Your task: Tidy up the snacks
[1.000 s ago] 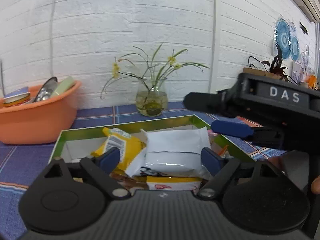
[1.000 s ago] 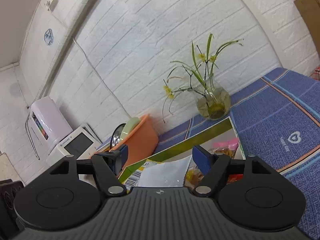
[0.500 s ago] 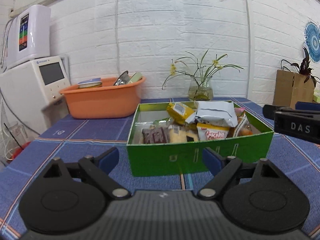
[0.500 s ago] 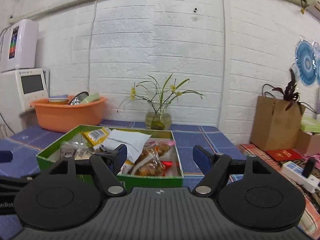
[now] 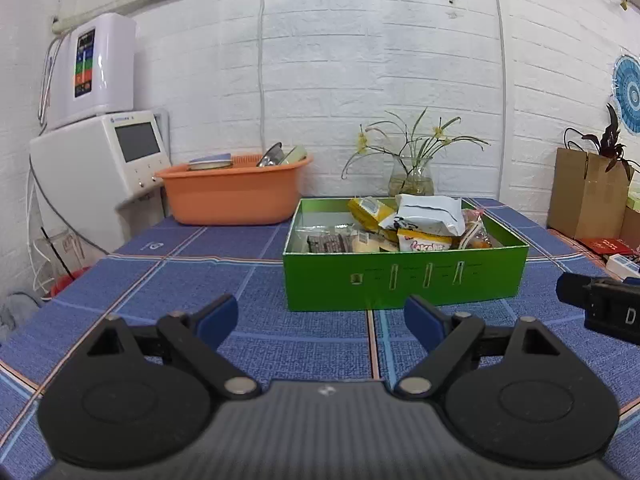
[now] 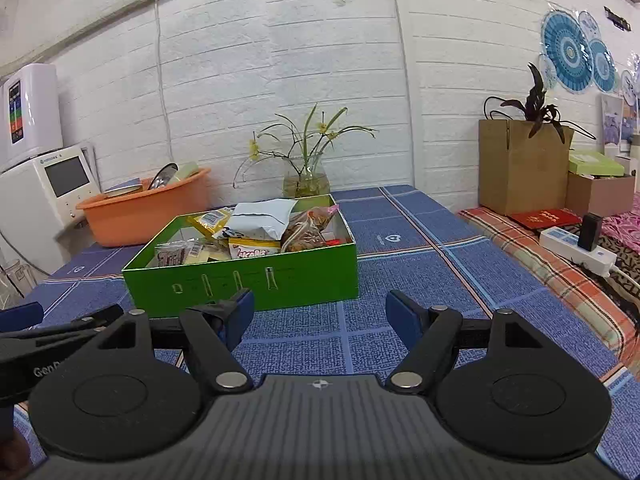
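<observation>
A green box [image 5: 404, 280] stands on the blue tablecloth, filled with several snack packets: a white bag [image 5: 430, 212] on top, a yellow packet [image 5: 370, 211], a brown bar [image 5: 326, 243]. The box also shows in the right wrist view [image 6: 248, 280] with the white bag [image 6: 262, 216]. My left gripper [image 5: 320, 322] is open and empty, low over the cloth in front of the box. My right gripper [image 6: 320, 314] is open and empty, in front of the box and to its right. Part of the right gripper [image 5: 604, 310] shows at the right edge of the left wrist view.
An orange basin [image 5: 232, 196] with dishes stands behind the box to the left, a glass vase with flowers [image 5: 412, 180] behind it. A white appliance [image 5: 100, 168] is at far left. A cardboard box with a plant [image 6: 524, 168] and a power strip [image 6: 580, 250] are at right.
Both grippers have pulled back from above the box and levelled out. The box, close under them a second ago, now sits well ahead on the table.
</observation>
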Demonstrator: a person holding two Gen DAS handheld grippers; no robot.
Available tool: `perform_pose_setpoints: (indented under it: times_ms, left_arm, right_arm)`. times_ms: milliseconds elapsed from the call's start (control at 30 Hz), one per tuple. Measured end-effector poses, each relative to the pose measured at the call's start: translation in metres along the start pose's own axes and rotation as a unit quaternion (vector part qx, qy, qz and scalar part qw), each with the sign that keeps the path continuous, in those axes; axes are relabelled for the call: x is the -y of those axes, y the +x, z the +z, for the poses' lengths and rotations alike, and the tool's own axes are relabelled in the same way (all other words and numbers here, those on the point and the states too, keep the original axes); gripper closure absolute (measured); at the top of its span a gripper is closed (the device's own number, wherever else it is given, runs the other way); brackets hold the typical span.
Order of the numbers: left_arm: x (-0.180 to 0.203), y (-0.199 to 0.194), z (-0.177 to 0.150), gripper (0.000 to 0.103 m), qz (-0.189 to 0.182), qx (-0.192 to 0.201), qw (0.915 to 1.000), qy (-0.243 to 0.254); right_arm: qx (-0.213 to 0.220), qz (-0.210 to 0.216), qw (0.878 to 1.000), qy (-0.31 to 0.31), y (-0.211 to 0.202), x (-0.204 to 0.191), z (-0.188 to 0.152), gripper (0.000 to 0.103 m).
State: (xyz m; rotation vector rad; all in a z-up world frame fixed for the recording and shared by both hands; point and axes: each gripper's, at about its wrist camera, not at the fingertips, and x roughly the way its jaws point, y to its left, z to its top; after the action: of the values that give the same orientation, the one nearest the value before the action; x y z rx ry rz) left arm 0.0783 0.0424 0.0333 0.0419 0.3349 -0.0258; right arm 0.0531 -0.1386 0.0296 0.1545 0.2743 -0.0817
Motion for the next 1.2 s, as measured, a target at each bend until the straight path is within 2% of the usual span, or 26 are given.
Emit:
perform_pose_setpoints:
  times_ms: [100,267,500,667,800,967,1067,1200]
  left_arm:
    - [0.006,-0.002,-0.009,0.016,-0.006,-0.015,0.9998,0.014]
    - [0.007,0.0,-0.018,0.016,-0.019,-0.045,0.9988,0.007]
    - [0.005,-0.003,-0.02,0.016,-0.014,-0.046,0.9988,0.01]
    - [0.002,-0.003,-0.023,0.016,-0.039,-0.048,0.9981,0.0]
    - [0.0,-0.008,-0.024,0.016,-0.052,-0.031,0.9982,-0.005]
    - [0.006,-0.01,-0.027,0.016,-0.043,-0.02,0.9988,0.015]
    - [0.01,-0.007,-0.029,0.016,-0.031,-0.028,0.9988,0.025]
    - [0.009,-0.004,-0.029,0.016,-0.045,-0.05,0.9976,0.014]
  right_arm:
    - [0.005,0.001,1.0,-0.003,-0.005,-0.003,-0.005,0.0]
    - [0.005,-0.011,1.0,-0.019,-0.01,-0.006,-0.014,0.0]
    - [0.003,-0.018,1.0,-0.023,-0.013,-0.006,-0.019,0.0]
    - [0.003,-0.017,1.0,-0.025,-0.014,-0.008,-0.021,0.0]
    - [0.003,-0.017,1.0,-0.024,-0.015,-0.008,-0.022,0.0]
    - [0.001,-0.016,1.0,-0.023,-0.014,-0.007,-0.022,0.0]
    - [-0.001,-0.016,1.0,-0.023,-0.014,-0.007,-0.023,0.0]
    - [-0.005,-0.015,1.0,-0.018,-0.012,-0.005,-0.025,0.0]
